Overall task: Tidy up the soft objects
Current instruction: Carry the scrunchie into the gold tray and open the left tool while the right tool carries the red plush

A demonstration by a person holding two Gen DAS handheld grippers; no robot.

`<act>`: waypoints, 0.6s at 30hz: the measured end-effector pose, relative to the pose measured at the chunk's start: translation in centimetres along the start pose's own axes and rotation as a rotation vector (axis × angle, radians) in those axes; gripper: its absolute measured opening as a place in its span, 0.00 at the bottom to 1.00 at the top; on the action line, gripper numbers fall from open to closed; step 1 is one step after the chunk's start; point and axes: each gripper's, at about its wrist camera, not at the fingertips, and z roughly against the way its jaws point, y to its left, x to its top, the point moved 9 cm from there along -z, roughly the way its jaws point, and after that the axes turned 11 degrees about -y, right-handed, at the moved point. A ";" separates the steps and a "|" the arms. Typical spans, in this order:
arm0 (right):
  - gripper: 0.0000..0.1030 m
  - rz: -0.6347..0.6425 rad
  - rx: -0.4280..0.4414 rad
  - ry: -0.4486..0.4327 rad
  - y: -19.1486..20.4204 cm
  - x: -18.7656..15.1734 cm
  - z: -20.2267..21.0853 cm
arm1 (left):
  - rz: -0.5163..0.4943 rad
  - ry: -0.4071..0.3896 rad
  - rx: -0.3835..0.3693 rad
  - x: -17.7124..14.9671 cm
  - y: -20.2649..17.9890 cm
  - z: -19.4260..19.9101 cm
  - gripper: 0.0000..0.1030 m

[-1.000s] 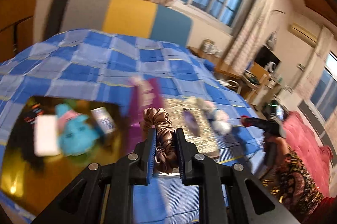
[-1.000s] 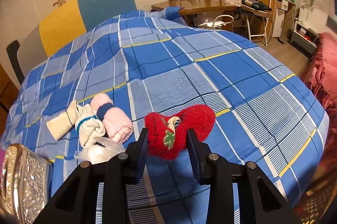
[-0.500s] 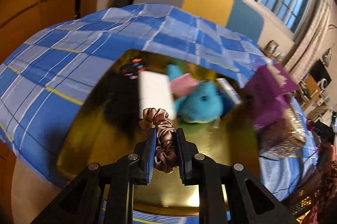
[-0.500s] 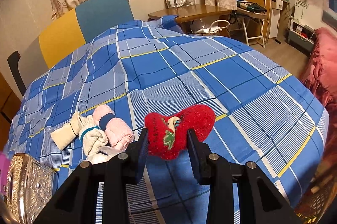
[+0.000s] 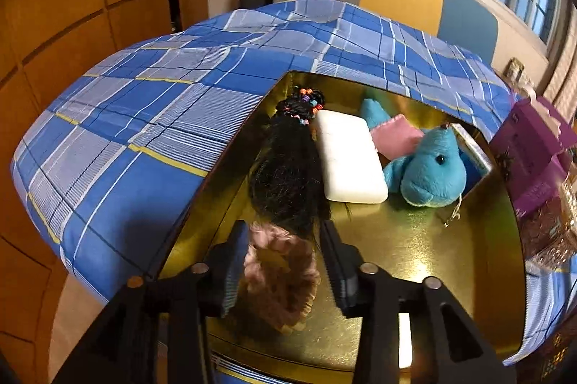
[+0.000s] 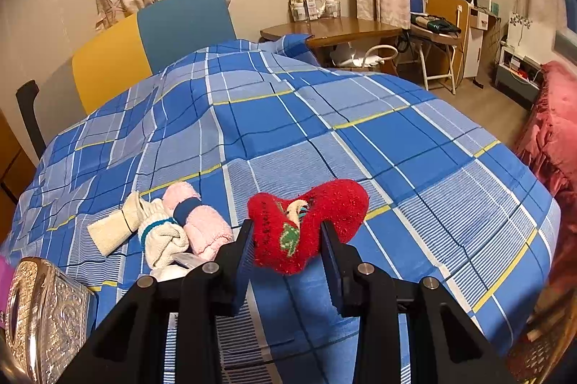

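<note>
In the left wrist view my left gripper (image 5: 283,241) stands open over a shiny gold tray (image 5: 468,261). A brown-pink satin scrunchie (image 5: 279,270), blurred, lies loose between the spread jaws, low over the tray. The tray also holds a black hair piece with coloured beads (image 5: 288,167), a white pad (image 5: 348,157), a pink pouch (image 5: 395,138) and a blue plush toy (image 5: 431,169). In the right wrist view my right gripper (image 6: 286,239) is shut on a red fuzzy sock (image 6: 306,221), held above the blue checked bedspread (image 6: 360,138).
A pink rolled sock (image 6: 200,221) and a cream rolled sock (image 6: 155,232) lie left of the right gripper. A silver embossed box (image 6: 43,312) sits at lower left. A purple box (image 5: 533,160) stands by the tray's right edge. Chairs and a desk stand beyond the bed.
My left gripper has swung over the gold tray and opened, and the scrunchie has come free between the jaws. My right gripper has hardly moved and still holds the red sock.
</note>
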 end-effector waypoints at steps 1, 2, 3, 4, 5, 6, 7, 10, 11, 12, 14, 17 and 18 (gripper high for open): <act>0.35 0.005 0.005 -0.012 0.2 0.2 0.2 | 0.014 -0.005 -0.008 0.1 0.0 0.2 0.41; 0.35 0.011 0.007 -0.022 0.3 0.4 0.3 | 0.030 -0.013 -0.021 0.2 0.0 0.4 0.41; 0.35 0.028 0.017 -0.038 0.7 0.6 0.5 | 0.044 -0.022 -0.029 0.3 0.0 0.6 0.41; 0.35 0.048 0.030 -0.051 1.2 0.8 0.8 | 0.065 -0.036 -0.037 0.5 0.1 1.0 0.41; 0.35 0.066 0.040 -0.060 1.7 0.9 1.0 | 0.083 -0.049 -0.044 0.7 0.1 1.4 0.41; 0.35 0.083 0.050 -0.067 2.2 0.9 1.2 | 0.104 -0.061 -0.055 0.9 0.2 1.9 0.41; 0.35 0.101 0.069 -0.072 2.9 0.9 1.7 | 0.116 -0.070 -0.066 1.0 0.1 2.2 0.41; 0.35 0.112 0.118 -0.078 4.8 0.7 3.2 | 0.128 -0.086 -0.090 1.3 -0.4 3.0 0.41; 0.35 0.111 0.135 -0.081 5.4 0.6 3.9 | 0.129 -0.091 -0.099 1.4 -0.6 3.2 0.41; 0.35 0.111 0.153 -0.083 6.1 0.6 4.5 | 0.129 -0.097 -0.111 1.5 -0.9 3.4 0.41; 0.35 0.112 0.213 -0.099 8.3 0.8 6.8 | 0.129 -0.104 -0.126 1.6 -1.4 3.7 0.41; 0.35 0.119 0.303 -0.115 11.7 0.9 9.6 | 0.137 -0.090 -0.158 1.5 -2.1 3.7 0.41; 0.35 0.125 0.333 -0.119 13.0 0.9 10.6 | 0.143 -0.073 -0.170 1.3 -2.4 3.6 0.41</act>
